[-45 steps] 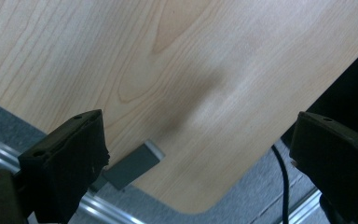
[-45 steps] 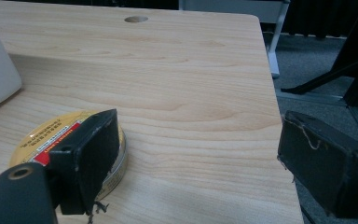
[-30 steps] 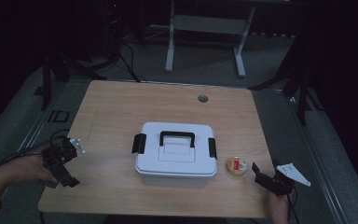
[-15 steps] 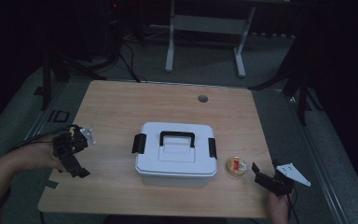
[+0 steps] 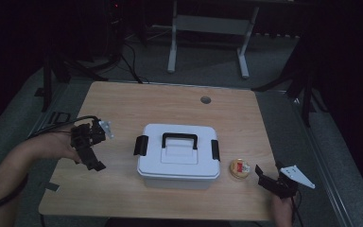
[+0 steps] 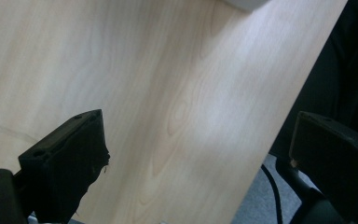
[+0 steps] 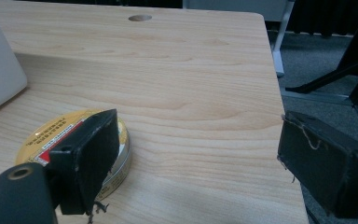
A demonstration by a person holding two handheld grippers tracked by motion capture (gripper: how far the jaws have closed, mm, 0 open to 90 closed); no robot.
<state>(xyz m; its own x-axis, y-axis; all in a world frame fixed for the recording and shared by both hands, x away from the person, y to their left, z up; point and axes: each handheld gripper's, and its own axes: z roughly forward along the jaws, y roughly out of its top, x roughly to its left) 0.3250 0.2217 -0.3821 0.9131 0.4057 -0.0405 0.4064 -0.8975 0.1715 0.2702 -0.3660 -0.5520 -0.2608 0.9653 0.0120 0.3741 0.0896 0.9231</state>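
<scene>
While the right gripper is sitting at about 4 o'clock on the table with its 2 jaws standing wide apart and gripping nothing, the round yellow tin is lying flat just beside it, near the right end of the white box. Seen from the right gripper view, the tin is lying partly behind the left-hand jaw, not between the 2.

What could go wrong, as I judge it: the tin is low and flat, so jaws closing from this offset are likely to nudge it sideways or ride over its rim instead of pinching it. It could then slide against the box wall or toward the table's near edge. The box, with its black handle and side latches, is crowding the tin from 9 o'clock, leaving little room for a jaw on that side.

The left gripper is hovering at about 8 o'clock, well apart from the box, the forearm coming in low from the left edge. Its jaws are also standing wide apart in the left gripper view, pointing down at bare wood near the table's edge. The right hand is reaching up from 5 o'clock, the gripper aiming toward the tin.
</scene>
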